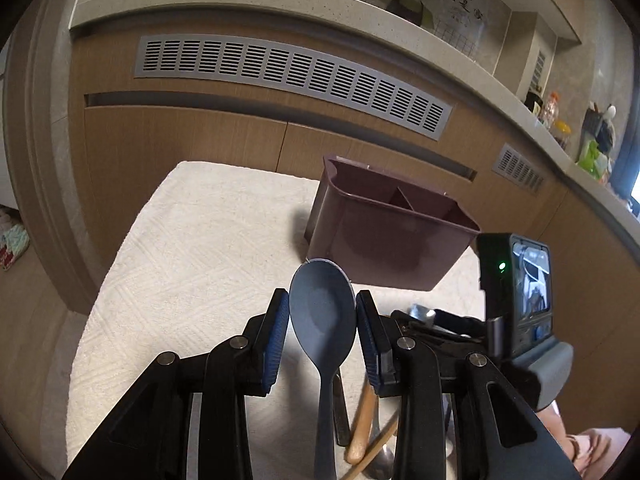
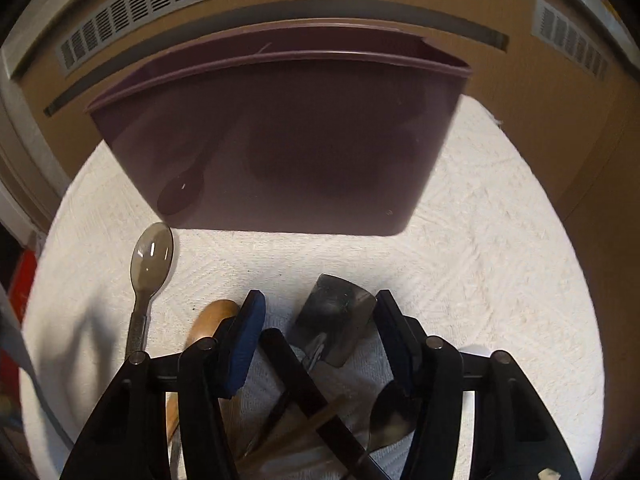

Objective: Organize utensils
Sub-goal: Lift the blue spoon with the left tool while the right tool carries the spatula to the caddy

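Barely begun: the maroon caddy [image 1: 384, 240], centre frame, looks empty. The left gripper [image 1: 322, 312] clasps the blue spoon [image 1: 322, 320]; the right gripper [image 2: 318, 320] gapes over the piled utensils [image 2: 312, 412].

We note one inscription: black Chinese characters on the illustrated wall decal [image 1: 436, 0] at the upper right of the left wrist frame, too small and distorted to read reliably. We find no legible text elsewhere.

We see the right gripper [image 2: 316, 320] spread open above crossed utensils on the white towel [image 2: 480, 264], the maroon caddy [image 2: 280, 140] ahead, 1 clear spoon [image 2: 152, 256] to its left.
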`<state>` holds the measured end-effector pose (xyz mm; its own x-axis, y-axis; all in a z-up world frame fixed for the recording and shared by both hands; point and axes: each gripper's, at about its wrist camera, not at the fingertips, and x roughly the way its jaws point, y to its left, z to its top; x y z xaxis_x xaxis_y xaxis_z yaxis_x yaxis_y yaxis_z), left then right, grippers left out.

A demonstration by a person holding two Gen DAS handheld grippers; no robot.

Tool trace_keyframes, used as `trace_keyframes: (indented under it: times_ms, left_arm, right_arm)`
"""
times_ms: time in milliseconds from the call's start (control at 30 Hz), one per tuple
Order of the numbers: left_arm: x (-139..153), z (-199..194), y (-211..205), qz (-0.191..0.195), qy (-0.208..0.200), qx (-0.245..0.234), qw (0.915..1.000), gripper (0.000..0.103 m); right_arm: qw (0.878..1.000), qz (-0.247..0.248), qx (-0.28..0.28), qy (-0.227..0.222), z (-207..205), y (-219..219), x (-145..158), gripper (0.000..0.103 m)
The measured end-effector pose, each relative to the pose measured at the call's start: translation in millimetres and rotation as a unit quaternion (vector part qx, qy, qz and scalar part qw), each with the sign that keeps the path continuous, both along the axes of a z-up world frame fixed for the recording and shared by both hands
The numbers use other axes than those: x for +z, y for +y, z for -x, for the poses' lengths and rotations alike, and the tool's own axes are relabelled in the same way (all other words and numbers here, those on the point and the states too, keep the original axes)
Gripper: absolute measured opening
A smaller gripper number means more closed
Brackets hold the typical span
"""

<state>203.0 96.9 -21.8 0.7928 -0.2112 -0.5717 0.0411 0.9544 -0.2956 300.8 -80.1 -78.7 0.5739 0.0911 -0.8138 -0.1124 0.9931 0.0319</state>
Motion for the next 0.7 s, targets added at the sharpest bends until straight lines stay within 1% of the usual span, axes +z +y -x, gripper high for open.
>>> trace_keyframes:
  times_ms: [33, 67, 167, 333, 500, 700]
  left_arm:
    - [0, 1, 1, 0.002, -0.001, 0.001, 1.0000, 0.035]
    - [1, 2, 3, 0.005, -0.002, 0.002, 1.0000, 0.035]
    - [3, 7, 4, 0.013, -0.004, 0.004, 0.9999, 0.035]
    - [12, 15, 1, 0.010, -0.014, 0.004, 0.9998, 0.035]
    - [22, 21, -4, 0.008, -0.024, 0.002, 0.9997, 0.034]
    - [42, 32, -17, -0.009, -0.044, -0.007, 0.9990, 0.034]
  right_arm:
    - [1.000, 0.006, 0.010, -0.006, 1, 4, 0, 0.034]
    - [1.000, 0.008, 0.025, -0.008, 2, 6, 1, 0.033]
    - [0.998, -0.010, 0.052, -0.017, 7, 0, 7, 0.032]
    - [0.994, -0.054, 0.076, -0.055, 23, -28, 35, 0.032]
    - [0.989, -0.060, 0.089, -0.098, 45, -46, 63, 0.032]
    - [0.981, -0.061, 0.104, -0.155, 76, -48, 93, 0.029]
